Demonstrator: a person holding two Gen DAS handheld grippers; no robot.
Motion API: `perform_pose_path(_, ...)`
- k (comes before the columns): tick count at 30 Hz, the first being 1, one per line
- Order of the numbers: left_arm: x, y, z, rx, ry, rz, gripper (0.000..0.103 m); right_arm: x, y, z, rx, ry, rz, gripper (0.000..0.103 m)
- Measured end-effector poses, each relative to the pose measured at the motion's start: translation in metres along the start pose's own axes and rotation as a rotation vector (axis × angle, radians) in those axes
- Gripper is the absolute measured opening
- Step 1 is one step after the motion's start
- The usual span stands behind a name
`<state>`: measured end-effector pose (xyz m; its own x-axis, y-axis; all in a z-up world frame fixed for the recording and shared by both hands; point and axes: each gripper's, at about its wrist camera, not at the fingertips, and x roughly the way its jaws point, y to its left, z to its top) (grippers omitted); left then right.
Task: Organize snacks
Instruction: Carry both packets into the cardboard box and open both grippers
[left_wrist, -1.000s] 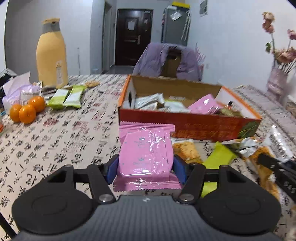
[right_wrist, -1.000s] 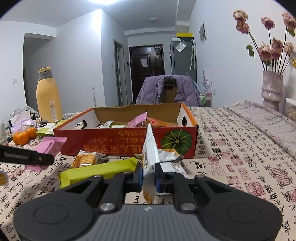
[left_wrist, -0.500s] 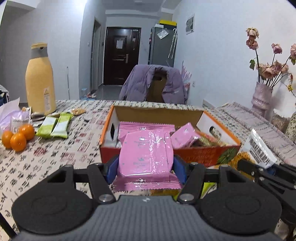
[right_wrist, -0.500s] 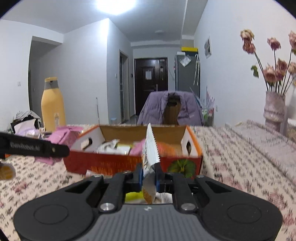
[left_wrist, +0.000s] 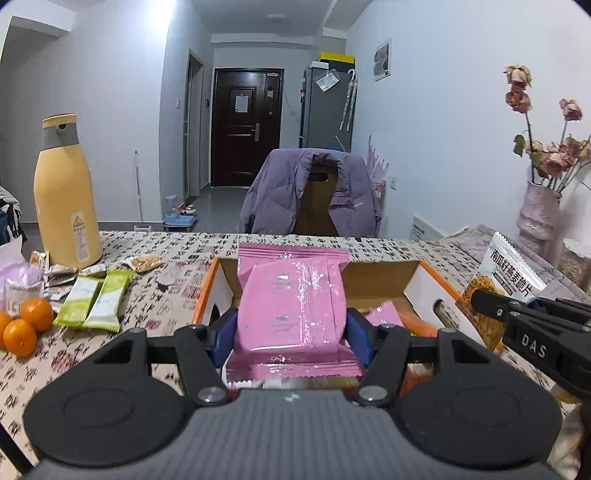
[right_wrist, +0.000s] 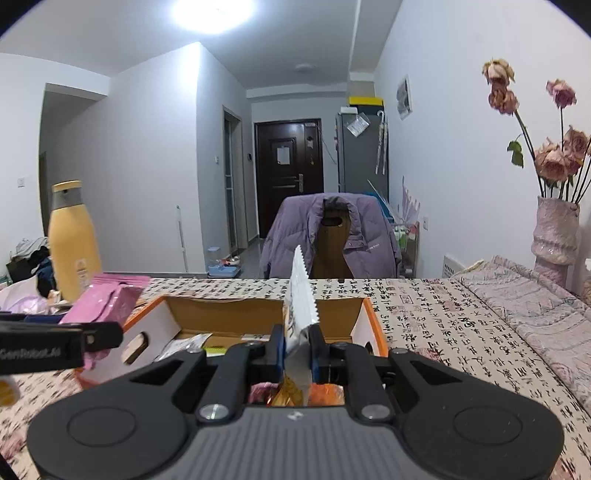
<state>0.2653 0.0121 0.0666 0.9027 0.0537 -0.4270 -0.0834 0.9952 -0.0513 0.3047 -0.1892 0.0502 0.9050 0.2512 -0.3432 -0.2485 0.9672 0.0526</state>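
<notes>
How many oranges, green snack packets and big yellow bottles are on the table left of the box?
Oranges: 3, one cut off by the picture's edge
Green packets: 2
Yellow bottle: 1
Total: 6

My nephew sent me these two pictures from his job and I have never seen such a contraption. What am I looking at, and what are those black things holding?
No robot here: a person carries a two-finger tool in each hand, each with a camera looking along its fingers. One picture is from the left tool, the other from the right. The left tongs are shut on a pink snack packet. The right tongs pinch a white crisp packet edge-on. Both hang by an open orange cardboard box with snacks inside. On the patterned tablecloth lie green snack bars, oranges and a yellow bottle.
</notes>
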Motion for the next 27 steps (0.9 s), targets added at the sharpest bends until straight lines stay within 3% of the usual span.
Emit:
perform_pose_path(10, 0.065, 0.001, 0.01, -0.012, -0.012, 0.08, 0.062, 0.073, -0.02, 0.01, 0.077, 0.046, -0.035, 0.013)
perform_pose_path(16, 0.092, 0.008, -0.008, -0.002, 0.067, 0.072, 0.062, 0.087, -0.023, -0.011, 0.041, 0.067, -0.037, 0.013)
perform_pose_path(20, 0.089, 0.008, -0.013, 0.011, 0.05, 0.054, 0.063, 0.089, -0.022, -0.013, 0.034, 0.083, -0.013, 0.013)
perform_pose_path(22, 0.084, 0.007, -0.014, 0.004, 0.027, 0.056, 0.066, 0.088, -0.021, -0.014, 0.031, 0.09, 0.0, 0.016)
perform_pose_path(24, 0.079, 0.01, -0.013, -0.008, -0.004, 0.054, 0.09, 0.086, -0.02, -0.015, 0.026, 0.091, 0.006, 0.016)
perform_pose_path(26, 0.071, 0.011, -0.013, -0.019, -0.04, 0.056, 0.102, 0.084, -0.019, -0.016, 0.022, 0.093, 0.008, 0.035)
perform_pose_path(27, 0.068, 0.01, -0.012, -0.014, -0.058, 0.06, 0.103, 0.082, -0.02, -0.016, 0.027, 0.09, 0.01, 0.062)
